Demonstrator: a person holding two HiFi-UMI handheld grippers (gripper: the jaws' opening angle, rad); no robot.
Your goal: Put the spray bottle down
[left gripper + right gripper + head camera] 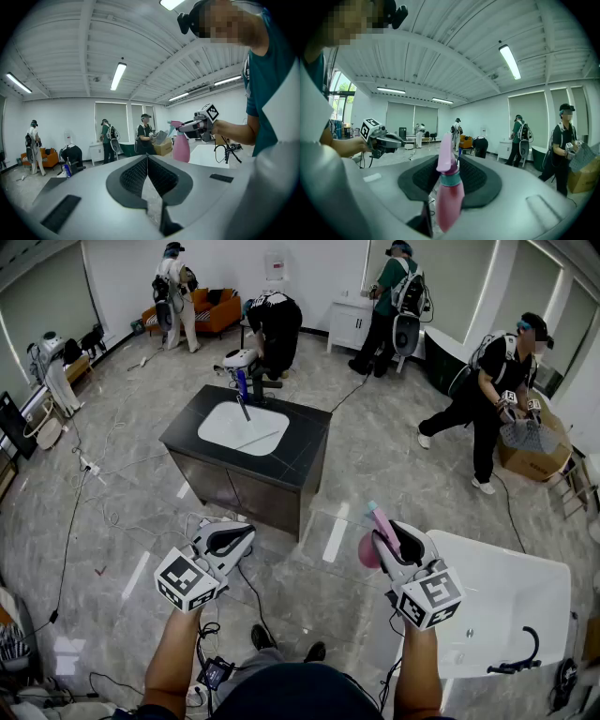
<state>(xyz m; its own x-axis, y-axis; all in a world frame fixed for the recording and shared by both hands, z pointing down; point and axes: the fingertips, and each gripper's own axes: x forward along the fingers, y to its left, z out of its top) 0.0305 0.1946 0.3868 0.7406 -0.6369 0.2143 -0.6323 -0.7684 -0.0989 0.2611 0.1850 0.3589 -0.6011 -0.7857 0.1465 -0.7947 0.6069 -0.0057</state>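
Our right gripper has its jaws partly closed on the neck of the pink spray bottle. The bottle stands upright between them, with its trigger head above the pads and its body hanging below. Our left gripper is well apart to its left, jaws together on nothing. We judge the bottle to be light, stiff plastic, smooth enough to slip, so the narrow neck is the sure hold. Its opaque wall hides how much liquid it carries. Below and to the right of the right gripper lies a white tub, which holds only a dark fitting as far as we can see.
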